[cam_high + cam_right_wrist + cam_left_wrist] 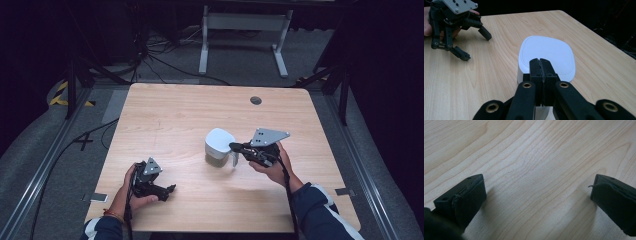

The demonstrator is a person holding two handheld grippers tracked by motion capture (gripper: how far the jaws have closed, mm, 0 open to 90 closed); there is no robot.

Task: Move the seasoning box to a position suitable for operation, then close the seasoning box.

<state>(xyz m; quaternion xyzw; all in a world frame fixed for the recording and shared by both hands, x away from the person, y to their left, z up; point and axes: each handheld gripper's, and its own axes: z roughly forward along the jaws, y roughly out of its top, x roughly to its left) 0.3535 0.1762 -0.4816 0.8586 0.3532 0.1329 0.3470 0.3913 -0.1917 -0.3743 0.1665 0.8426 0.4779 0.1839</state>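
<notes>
Looked rigid, light, slick: white container best gripped by its sides under the lid; right gripper clenched empty above it, left gripper released on table.

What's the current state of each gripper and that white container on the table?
Left gripper: open, jaws wide apart, low over bare wood, holding nothing.
Right gripper: shut, jaws pressed together, over the near edge of the white container's lid; whether it touches it, I cannot tell.
White container: upright near the table's middle, lid on.
Table: light wood, a small dark round fitting near its far edge.
</notes>
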